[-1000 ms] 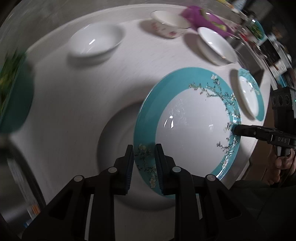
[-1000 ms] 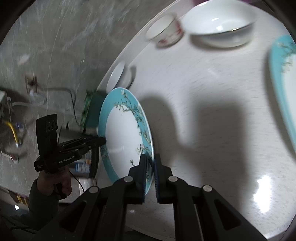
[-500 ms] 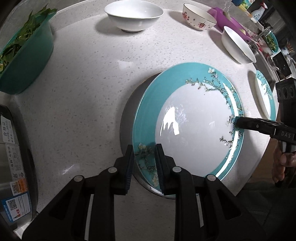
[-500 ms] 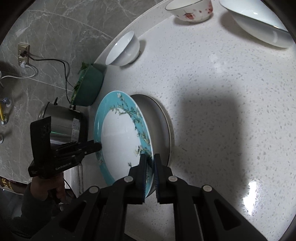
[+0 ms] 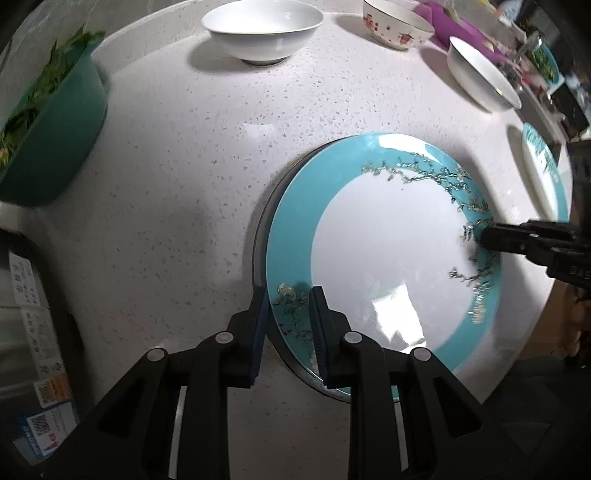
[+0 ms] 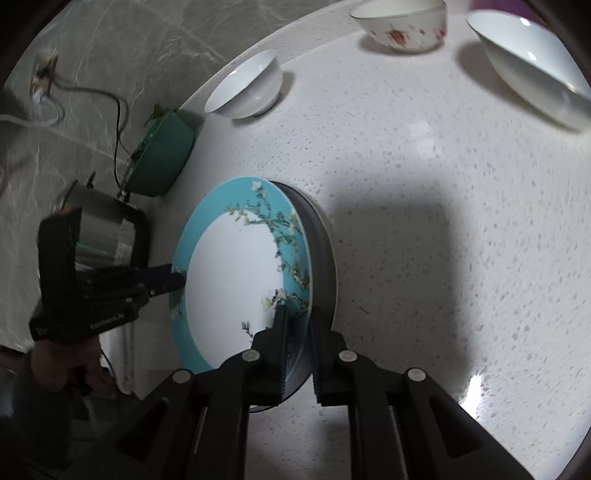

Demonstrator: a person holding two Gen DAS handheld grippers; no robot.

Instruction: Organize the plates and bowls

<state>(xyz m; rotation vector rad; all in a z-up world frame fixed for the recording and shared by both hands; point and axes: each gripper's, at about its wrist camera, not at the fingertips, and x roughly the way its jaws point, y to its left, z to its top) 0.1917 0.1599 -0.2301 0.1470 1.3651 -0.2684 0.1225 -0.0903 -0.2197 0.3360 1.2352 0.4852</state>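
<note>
A large teal-rimmed plate (image 5: 384,243) with a white centre and blossom pattern is held just above the white counter (image 5: 177,192), close to its own shadow. My left gripper (image 5: 286,321) is shut on its near rim. My right gripper (image 6: 297,332) is shut on the opposite rim; its fingers (image 5: 517,236) show at the plate's right edge in the left wrist view. In the right wrist view the plate (image 6: 236,273) is seen nearly edge-on, with the left gripper's fingers (image 6: 159,280) on its far rim.
A white bowl (image 5: 262,29), a flowered bowl (image 5: 395,22) and another white bowl (image 5: 480,77) stand at the back. A smaller teal plate (image 5: 543,166) lies right. A green tub of greens (image 5: 44,125) and a steel appliance (image 6: 103,229) stand left.
Both grippers have carried the plate down toward the counter and flattened it. Its shadow has shrunk close under it. The view has steadied.
</note>
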